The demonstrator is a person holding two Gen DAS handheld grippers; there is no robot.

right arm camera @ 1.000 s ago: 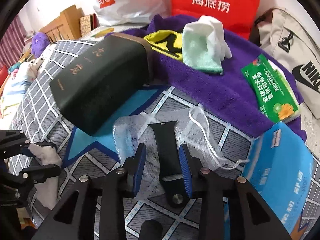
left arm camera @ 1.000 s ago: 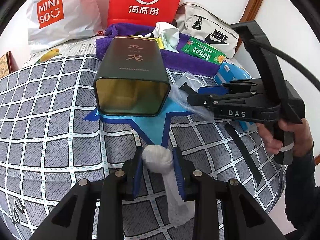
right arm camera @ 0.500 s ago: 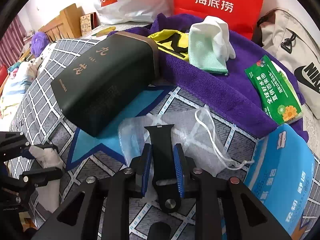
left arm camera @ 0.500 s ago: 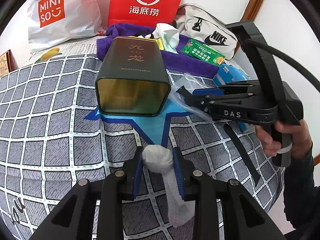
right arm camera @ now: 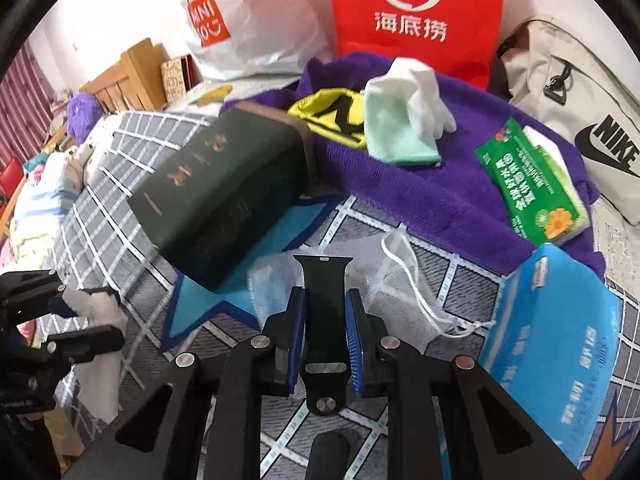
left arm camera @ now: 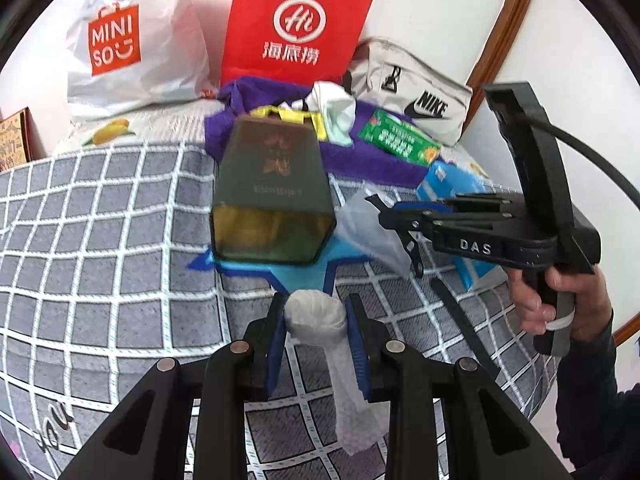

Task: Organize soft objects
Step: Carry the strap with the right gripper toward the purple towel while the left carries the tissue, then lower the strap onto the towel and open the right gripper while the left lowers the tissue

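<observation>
A bed (left arm camera: pixel 100 216) with a grey checked cover carries the clutter, backed by a white wall, a red paper bag (left arm camera: pixel 296 28) and a white shopping bag (left arm camera: pixel 132 36). A dark green box (left arm camera: pixel 272 200) lies on its side, open mouth facing the left wrist camera, probably the place where the soft things are meant to go. The left hand-held gripper (left arm camera: pixel 316 320) pinches a rolled white cloth (left arm camera: pixel 320 320) between its blue pads, the loose tail hanging below, lined up in front of the box mouth. The right hand-held gripper (right arm camera: pixel 325 320) has just been closing its jaws, and the blue pads now press both edges of a black watch strap (right arm camera: pixel 324 312), which lies over a clear drawstring pouch (right arm camera: pixel 400 280). Gripping the strap across its width keeps it from twisting. A purple towel (right arm camera: pixel 440 184) behind holds gloves and tissue packs.
</observation>
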